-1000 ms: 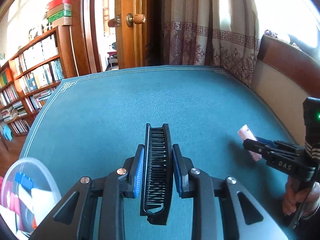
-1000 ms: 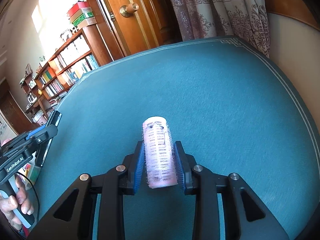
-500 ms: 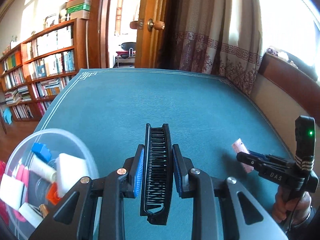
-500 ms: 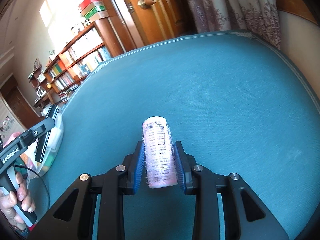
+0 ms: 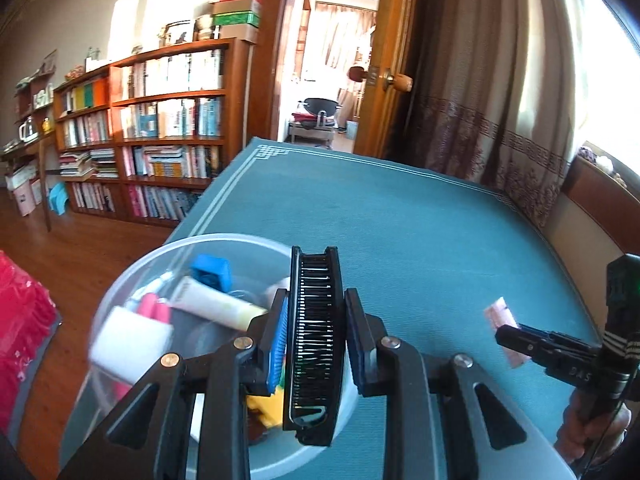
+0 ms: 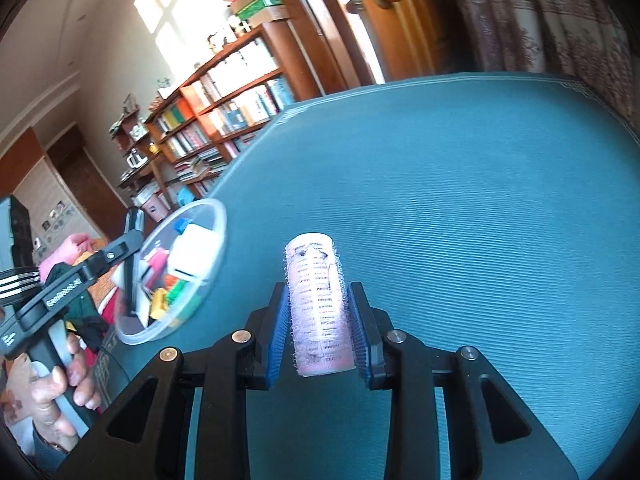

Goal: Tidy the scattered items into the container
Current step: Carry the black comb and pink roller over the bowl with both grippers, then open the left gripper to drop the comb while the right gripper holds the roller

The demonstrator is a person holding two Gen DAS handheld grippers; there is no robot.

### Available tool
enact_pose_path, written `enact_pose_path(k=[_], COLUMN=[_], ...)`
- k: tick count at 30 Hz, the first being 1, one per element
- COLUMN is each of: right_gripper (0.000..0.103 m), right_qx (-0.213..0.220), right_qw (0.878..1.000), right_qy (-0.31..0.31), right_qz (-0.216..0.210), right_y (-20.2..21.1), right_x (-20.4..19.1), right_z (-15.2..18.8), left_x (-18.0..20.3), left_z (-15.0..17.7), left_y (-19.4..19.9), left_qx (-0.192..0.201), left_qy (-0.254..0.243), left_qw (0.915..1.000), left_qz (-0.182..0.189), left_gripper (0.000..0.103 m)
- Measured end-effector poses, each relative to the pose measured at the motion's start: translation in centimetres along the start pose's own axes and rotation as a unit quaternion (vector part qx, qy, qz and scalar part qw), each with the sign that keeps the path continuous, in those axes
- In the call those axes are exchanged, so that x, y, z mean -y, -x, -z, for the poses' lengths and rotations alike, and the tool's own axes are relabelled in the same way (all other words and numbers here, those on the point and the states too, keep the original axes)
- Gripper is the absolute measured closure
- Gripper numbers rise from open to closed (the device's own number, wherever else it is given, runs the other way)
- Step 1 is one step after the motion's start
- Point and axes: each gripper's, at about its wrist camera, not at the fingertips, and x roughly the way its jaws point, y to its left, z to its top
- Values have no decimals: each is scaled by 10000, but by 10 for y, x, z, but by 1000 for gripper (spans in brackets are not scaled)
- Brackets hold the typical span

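My left gripper (image 5: 315, 316) is shut on a black folding comb (image 5: 314, 344), held lengthwise over the near right part of a clear round plastic container (image 5: 120, 280). The container sits at the left edge of the teal table and holds a blue block, a cream tube, a white box and pink and yellow pieces. My right gripper (image 6: 319, 312) is shut on a pink hair roller (image 6: 318, 304), above the teal cloth and to the right of the container (image 6: 216, 236). In the left wrist view the right gripper shows at the right edge, the roller (image 5: 500, 316) sticking out of it.
The teal tablecloth (image 6: 460, 208) spreads far and to the right. A wooden bookshelf (image 5: 160, 148) and an open door (image 5: 384, 72) stand beyond the table, curtains (image 5: 500, 100) at the back right. A hand (image 6: 56, 388) grips the left tool's handle. A red cloth (image 5: 20, 320) lies on the floor left.
My left gripper has swung left with the comb, so the container now lies under it. My right gripper has also moved left with the roller, bringing the container into its view.
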Motion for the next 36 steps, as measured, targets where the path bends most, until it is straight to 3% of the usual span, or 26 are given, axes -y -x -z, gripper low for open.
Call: enact_pose_path(k=[9, 19, 36], right_gripper=[71, 71, 71], right_qx=[-109, -268, -552], right_qw=[9982, 9943, 9875], right_qy=[411, 712, 1310], right_qz=[-427, -749, -687], right_y=[-18, -45, -86], right_x=[-59, -105, -149], right_z=[-4, -11, 2], left_x=[-45, -64, -88], left_z=[2, 7, 8], left_y=[7, 13, 21], left_qx=[89, 129, 160], left_qy=[303, 259, 417], left_qw=[9992, 9988, 9979], left_qz=[-230, -398, -475], left_gripper=[73, 73, 73])
